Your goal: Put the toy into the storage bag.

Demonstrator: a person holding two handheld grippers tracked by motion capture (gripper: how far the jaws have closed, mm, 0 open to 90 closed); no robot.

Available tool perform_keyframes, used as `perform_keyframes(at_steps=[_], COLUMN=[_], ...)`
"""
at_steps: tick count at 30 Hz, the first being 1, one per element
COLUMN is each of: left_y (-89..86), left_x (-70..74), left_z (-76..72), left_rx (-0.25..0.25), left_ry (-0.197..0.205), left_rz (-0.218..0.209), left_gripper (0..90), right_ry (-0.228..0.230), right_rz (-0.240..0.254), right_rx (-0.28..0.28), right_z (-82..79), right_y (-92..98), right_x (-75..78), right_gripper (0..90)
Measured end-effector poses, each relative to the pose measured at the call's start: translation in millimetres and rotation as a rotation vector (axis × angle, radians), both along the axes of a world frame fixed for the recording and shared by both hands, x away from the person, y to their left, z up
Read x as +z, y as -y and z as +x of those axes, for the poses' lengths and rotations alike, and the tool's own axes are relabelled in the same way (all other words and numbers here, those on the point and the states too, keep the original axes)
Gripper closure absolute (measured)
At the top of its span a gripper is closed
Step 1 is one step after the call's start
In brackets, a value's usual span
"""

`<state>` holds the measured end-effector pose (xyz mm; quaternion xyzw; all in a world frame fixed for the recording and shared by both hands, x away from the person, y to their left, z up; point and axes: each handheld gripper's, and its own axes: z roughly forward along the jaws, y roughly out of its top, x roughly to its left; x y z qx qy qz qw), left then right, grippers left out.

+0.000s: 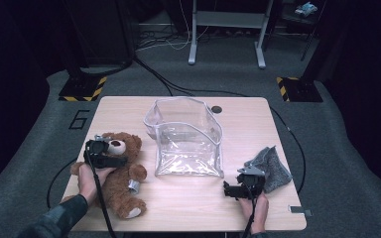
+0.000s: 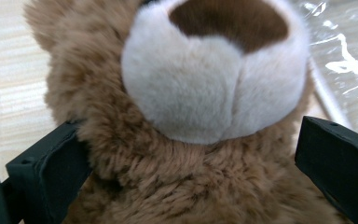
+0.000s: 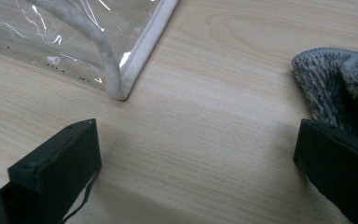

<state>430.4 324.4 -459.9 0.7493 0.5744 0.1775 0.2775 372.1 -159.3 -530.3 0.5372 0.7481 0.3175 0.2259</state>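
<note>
On the pale wooden surface, near its left edge, the left tongs straddle the teddy bear, spread wide at its neck, and should clench there under the muzzle before lifting toward the clear bag, while the right tongs wait released.

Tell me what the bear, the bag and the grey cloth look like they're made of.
Bear: plush, long brown synthetic-looking fur with a cream muzzle. Bag: clear soft plastic, probably vinyl, glossy with creased glints and white piped edges. Grey cloth: knitted or terry-like fabric, matte with a looped, speckled texture.

A light wooden table stands on grey carpet in a dark room
</note>
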Motion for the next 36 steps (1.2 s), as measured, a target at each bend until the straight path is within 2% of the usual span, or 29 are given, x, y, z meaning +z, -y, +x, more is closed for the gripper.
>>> perform_keyframes(at_steps=[1, 2, 8, 9, 11, 14, 16, 20, 22, 25, 30, 31, 32, 34, 36], left_y=[-0.6, -1.4, -5.8, -6.5, -7.9, -7.8, -6.7, -6.7, -7.6, -10.1, -16.4, -17.6, -19.6, -20.4, -19.6], left_x=[-1.9, -5.1, -14.2, -15.1, -20.6, -25.2, -25.2, -23.3, -22.2, -19.6, -12.4, -10.1, -6.6, -1.9, 5.3], left_z=[0.1, -0.1, 2.5, 3.6, 7.0, 10.3, 11.0, 9.1, 8.4, 5.8, 1.4, -0.1, -1.2, -3.0, -5.4], left_rx=[0.005, 0.016, 0.027, 0.022, 0.033, 0.032, 0.023, -0.004, -0.022, -0.035, -0.062, -0.045, -0.064, -0.061, -0.057], left_ry=[-0.001, 0.015, 0.000, -0.021, -0.043, -0.092, -0.096, -0.073, -0.058, -0.038, -0.012, 0.010, 0.019, 0.044, 0.088], left_rz=[-0.004, -0.002, -0.015, -0.005, -0.038, -0.060, -0.064, -0.070, -0.055, -0.059, -0.074, -0.106, -0.083, -0.096, -0.102], left_gripper=[0.0, 0.0, 0.0, 0.0, 0.0, 0.0, 4.3, 25.2, 31.4, 39.2, 43.6, 43.7, 43.7, 43.9, 44.0], right_ry=[0.001, 0.004, -0.001, -0.001, -0.001, -0.001, -0.001, 0.000, 0.000, 0.000, 0.002, 0.002, 0.001, 0.002, 0.003], right_rz=[0.000, 0.006, 0.007, 0.008, 0.007, 0.001, 0.001, -0.001, -0.001, 0.004, 0.006, 0.006, 0.007, 0.006, 0.005], right_rx=[-0.001, -0.014, -0.002, -0.002, -0.002, -0.002, -0.002, 0.001, 0.000, -0.003, -0.017, -0.017, -0.017, -0.016, -0.014], right_z=[-0.3, -0.2, -1.0, -1.0, -1.0, -1.0, -1.1, -0.8, -0.8, -0.8, -0.6, -0.6, -0.6, -0.5, -0.3], right_y=[-0.2, -1.3, -1.0, -1.0, -0.9, -0.8, -0.9, -0.5, -0.6, -1.1, -1.9, -1.9, -1.9, -1.8, -1.6], right_x=[-0.1, -0.3, 0.1, 0.1, 0.0, 0.0, 0.0, 0.0, 0.0, 0.0, -0.3, -0.3, -0.3, -0.3, -0.3], right_gripper=[0.0, 0.0, 0.0, 0.0, 0.0, 0.0, 0.0, 0.0, 0.0, 0.0, 0.0, 0.0, 0.0, 0.0, 0.0])
